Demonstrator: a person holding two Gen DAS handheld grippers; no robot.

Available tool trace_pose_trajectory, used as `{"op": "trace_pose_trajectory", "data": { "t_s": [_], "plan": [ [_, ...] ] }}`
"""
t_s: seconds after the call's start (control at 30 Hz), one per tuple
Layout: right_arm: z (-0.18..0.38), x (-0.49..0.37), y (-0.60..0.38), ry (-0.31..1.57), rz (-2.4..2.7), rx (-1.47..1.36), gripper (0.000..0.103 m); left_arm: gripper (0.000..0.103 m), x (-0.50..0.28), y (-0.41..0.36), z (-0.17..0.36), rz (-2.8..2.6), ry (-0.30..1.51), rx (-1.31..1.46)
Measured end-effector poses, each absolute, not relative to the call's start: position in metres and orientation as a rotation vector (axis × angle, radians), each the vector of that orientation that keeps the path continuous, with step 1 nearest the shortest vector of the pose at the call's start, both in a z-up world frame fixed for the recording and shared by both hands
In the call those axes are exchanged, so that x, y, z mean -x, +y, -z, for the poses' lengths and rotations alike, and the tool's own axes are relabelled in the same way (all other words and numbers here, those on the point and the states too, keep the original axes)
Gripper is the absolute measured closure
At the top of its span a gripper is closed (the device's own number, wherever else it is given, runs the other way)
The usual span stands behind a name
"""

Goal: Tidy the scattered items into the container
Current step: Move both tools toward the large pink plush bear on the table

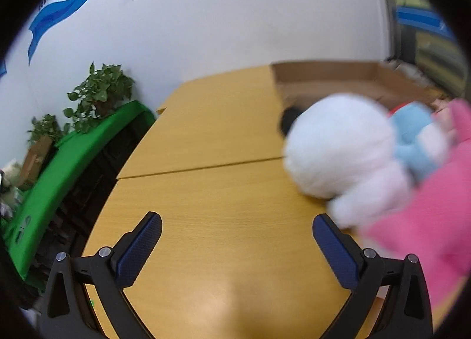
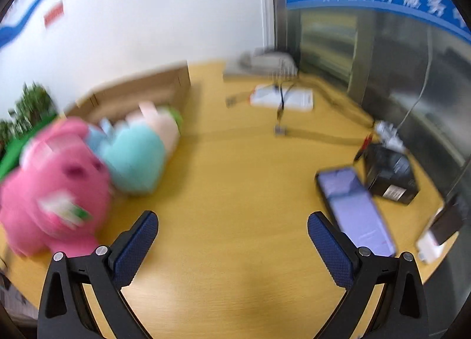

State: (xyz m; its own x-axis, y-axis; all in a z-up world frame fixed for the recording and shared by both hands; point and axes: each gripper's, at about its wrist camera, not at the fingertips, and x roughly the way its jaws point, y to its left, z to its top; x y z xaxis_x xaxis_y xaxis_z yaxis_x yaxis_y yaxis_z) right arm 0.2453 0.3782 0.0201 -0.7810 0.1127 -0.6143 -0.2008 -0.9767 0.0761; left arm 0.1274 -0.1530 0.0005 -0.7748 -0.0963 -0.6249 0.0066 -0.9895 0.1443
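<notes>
Wooden table [image 1: 223,221] is filling both views, seam running left-right across it. Cardboard box [image 1: 323,79] is sitting at the far side, open top, long axis running left-right along the far edge; in the right wrist view the box [image 2: 141,88] is lying far-left.

Plush pile is sitting just in front of the box. Pink plush [image 2: 56,188] is lying nearest, face pointing toward the right wrist camera; pink plush [image 1: 435,221] is filling the right edge of the left wrist view. White plush [image 1: 341,156] is resting on the table left of it, touching it; orientation blurred, cannot tell. Teal plush [image 2: 135,156] is pressing against the pink one, light pink plush [image 2: 160,124] behind it nearer the box.

Phone [image 2: 353,209] and black box [image 2: 388,177] are lying near-right.

Left gripper [image 1: 237,240]: jaws spread wide, holding nothing, right pad just beside the white plush. Right gripper [image 2: 232,239]: jaws wide, gripping nothing, above bare tabletop.
</notes>
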Motion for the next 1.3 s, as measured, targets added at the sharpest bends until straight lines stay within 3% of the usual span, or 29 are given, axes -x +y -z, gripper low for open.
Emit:
{"op": "trace_pose_trajectory", "data": {
  "t_s": [0.17, 0.37, 0.5, 0.7, 1.3],
  "plan": [
    [-0.051, -0.244, 0.311, 0.178, -3.042, 0.840, 0.000, 0.001, -0.179, -0.090, -0.038, 3.077, -0.154, -0.985],
    [-0.044, -0.233, 0.226, 0.207, -3.172, 0.941, 0.000, 0.001, -0.184, -0.014, -0.019, 3.241, -0.046, -1.271],
    [-0.037, -0.242, 0.200, 0.115, -3.096, 0.996, 0.000, 0.001, -0.187, 0.018, -0.016, 3.311, 0.004, -1.321],
    [-0.036, -0.246, 0.205, 0.043, -2.966, 1.010, 0.000, 0.001, -0.175, 0.021, -0.003, 3.300, 0.126, -1.407],
    [-0.026, -0.228, 0.181, -0.105, -2.940, 1.070, 0.000, 0.001, -0.164, 0.015, -0.007, 3.325, 0.044, -1.379]
  ]
}}
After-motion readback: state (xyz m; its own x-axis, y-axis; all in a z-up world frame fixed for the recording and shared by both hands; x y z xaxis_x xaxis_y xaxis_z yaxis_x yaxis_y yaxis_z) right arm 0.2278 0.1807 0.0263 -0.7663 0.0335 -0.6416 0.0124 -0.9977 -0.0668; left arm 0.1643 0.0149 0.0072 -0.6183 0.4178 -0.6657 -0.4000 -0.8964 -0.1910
